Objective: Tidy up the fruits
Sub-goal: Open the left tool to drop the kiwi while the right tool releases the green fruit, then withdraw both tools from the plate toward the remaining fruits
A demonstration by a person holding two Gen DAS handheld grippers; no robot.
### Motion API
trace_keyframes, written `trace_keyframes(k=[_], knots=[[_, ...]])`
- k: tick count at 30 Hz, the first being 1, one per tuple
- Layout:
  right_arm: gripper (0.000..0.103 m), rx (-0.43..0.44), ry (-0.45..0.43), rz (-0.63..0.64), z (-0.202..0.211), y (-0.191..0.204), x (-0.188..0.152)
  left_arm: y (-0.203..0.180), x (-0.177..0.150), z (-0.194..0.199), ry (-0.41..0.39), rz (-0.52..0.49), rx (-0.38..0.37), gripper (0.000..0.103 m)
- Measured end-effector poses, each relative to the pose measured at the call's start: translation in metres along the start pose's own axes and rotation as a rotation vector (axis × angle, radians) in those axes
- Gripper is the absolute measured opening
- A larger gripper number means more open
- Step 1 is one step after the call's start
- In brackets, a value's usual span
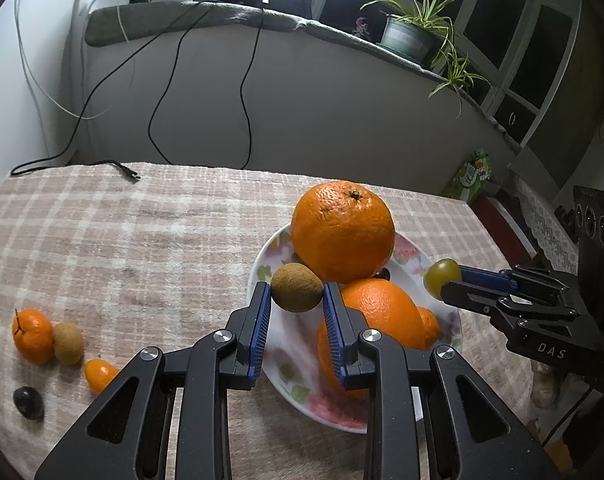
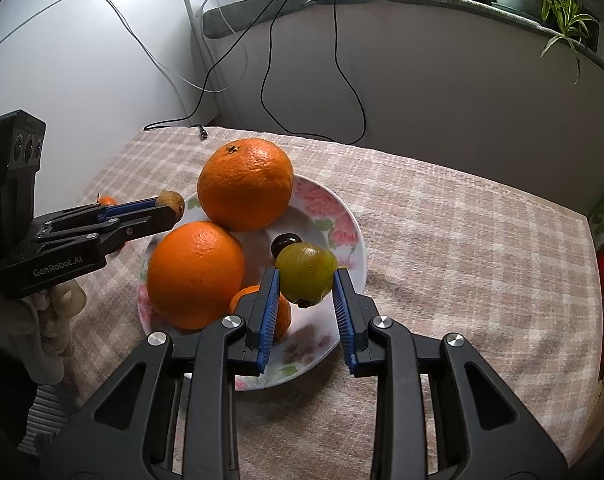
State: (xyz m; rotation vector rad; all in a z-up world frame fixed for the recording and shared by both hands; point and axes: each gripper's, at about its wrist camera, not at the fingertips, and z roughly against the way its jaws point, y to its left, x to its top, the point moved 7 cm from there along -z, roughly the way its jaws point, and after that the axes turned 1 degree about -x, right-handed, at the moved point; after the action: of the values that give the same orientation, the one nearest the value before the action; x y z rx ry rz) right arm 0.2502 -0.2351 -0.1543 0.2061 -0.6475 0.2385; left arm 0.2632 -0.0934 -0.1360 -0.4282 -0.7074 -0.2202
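My left gripper (image 1: 297, 290) is shut on a small brown kiwi-like fruit (image 1: 297, 287), held just above the left rim of the flowered plate (image 1: 261, 264). My right gripper (image 2: 306, 276) is shut on a green round fruit (image 2: 306, 272) over the plate's right side (image 2: 354, 232). On the plate lie two big oranges (image 2: 245, 184) (image 2: 195, 274), a small tangerine (image 2: 257, 300) partly behind my finger, and a dark cherry (image 2: 283, 242). Left of the plate, on the cloth, sit a tangerine (image 1: 33, 335), a brown fruit (image 1: 67, 342), a kumquat (image 1: 99, 374) and a dark plum (image 1: 28, 402).
A checked cloth (image 1: 141, 240) covers the table, with a black cable plug (image 1: 129, 174) at its far edge. Cables hang down the wall behind. A potted plant (image 1: 410, 32) stands on the sill. A green packet (image 1: 472, 176) is beyond the table's right corner. A gloved hand (image 2: 49, 320) holds the left gripper.
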Motion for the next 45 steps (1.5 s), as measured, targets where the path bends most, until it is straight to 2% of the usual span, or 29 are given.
trace_keyframes(k=[10, 13, 16, 18, 22, 27, 40, 45], knots=[[0.029, 0.002, 0.003, 0.0, 0.0, 0.0, 0.0, 0.001, 0.0, -0.001, 0.009, 0.008, 0.0, 0.026], [0.03, -0.001, 0.0, -0.001, 0.001, 0.0, 0.0, 0.001, 0.001, 0.0, 0.008, 0.009, 0.005, 0.033], [0.039, -0.002, -0.003, -0.001, 0.002, 0.0, 0.0, 0.0, 0.001, 0.001, 0.004, 0.003, 0.008, 0.034], [0.054, -0.008, -0.014, 0.0, 0.005, 0.0, 0.0, 0.0, 0.001, 0.002, 0.002, 0.003, 0.007, 0.034], [0.057, -0.012, -0.029, 0.004, 0.011, 0.001, 0.003, 0.001, 0.001, 0.005, -0.002, 0.007, 0.009, 0.034], [0.071, -0.015, -0.045, -0.003, 0.017, 0.001, 0.006, 0.002, 0.0, 0.012, -0.013, 0.011, 0.009, 0.034], [0.074, -0.008, -0.058, 0.022, 0.033, 0.023, 0.007, 0.007, -0.003, 0.036, -0.037, 0.022, 0.008, 0.034], [0.084, 0.003, -0.07, 0.047, 0.041, 0.039, 0.01, 0.012, -0.007, 0.049, -0.05, 0.032, 0.008, 0.035]])
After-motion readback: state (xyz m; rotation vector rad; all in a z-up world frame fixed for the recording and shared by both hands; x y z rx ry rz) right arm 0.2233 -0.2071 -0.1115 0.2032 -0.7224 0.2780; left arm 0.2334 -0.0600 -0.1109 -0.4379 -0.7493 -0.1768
